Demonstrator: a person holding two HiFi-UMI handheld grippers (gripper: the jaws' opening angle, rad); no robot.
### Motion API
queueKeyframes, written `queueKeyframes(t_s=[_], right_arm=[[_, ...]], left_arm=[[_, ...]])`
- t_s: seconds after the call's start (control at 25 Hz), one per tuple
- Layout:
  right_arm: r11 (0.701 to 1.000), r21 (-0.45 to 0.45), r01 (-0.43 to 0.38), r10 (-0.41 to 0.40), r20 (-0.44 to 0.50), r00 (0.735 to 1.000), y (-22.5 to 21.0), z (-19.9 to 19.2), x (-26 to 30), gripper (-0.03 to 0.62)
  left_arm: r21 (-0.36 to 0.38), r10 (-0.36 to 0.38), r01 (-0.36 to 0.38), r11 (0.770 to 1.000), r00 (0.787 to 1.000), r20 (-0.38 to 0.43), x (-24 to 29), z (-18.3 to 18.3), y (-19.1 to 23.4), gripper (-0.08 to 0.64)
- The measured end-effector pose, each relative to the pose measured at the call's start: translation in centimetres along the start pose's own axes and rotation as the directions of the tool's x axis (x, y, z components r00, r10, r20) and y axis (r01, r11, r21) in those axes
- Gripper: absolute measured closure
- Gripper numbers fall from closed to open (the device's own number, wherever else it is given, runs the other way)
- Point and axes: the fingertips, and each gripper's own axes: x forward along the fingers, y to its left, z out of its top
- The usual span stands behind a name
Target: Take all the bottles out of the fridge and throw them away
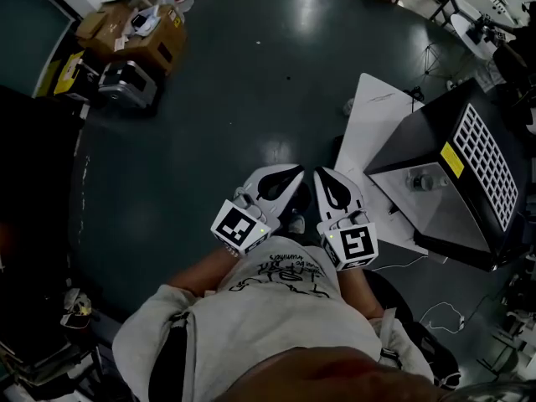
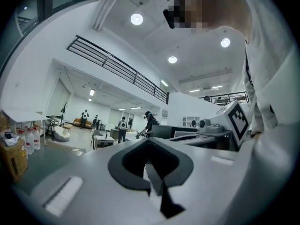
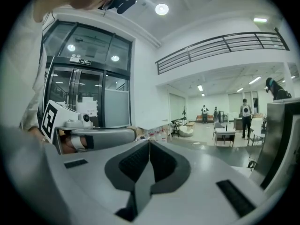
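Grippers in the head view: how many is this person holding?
2. The left gripper is near the middle of the view, and the right gripper is close beside it on its right. Both have their jaws shut and hold nothing. None seems hidden.

Head view: steeply down on dark green glossy floor [image 1: 209, 99]. Gripper views: level, close behind own jaws, sharing black metal balcony railing [image 2: 117, 64].

Cardboard boxes [image 1: 142, 40] at far left on a dark green floor [image 1: 251, 90], just beside a grey-black machine [image 1: 126, 82]. White flat board [image 1: 373, 128] lying on the floor at right, loose white cable [image 1: 444, 315] nearer. Overhead, round ceiling lights [image 2: 136, 18] and black balcony railing [image 2: 117, 65]; distant standing people [image 2: 123, 125]; glass doors [image 3: 86, 90].
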Motion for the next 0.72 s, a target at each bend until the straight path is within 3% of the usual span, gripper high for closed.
queueKeyframes(t_s=[0.72], right_arm=[[0.999, -0.026, 0.030, -0.029, 0.041, 0.999, 2.0, 2.8, -2.8, 0.580]], left_arm=[[0.003, -0.069, 0.069, 0.998, 0.997, 0.018, -1.4, 2.2, -2.2, 0.552]])
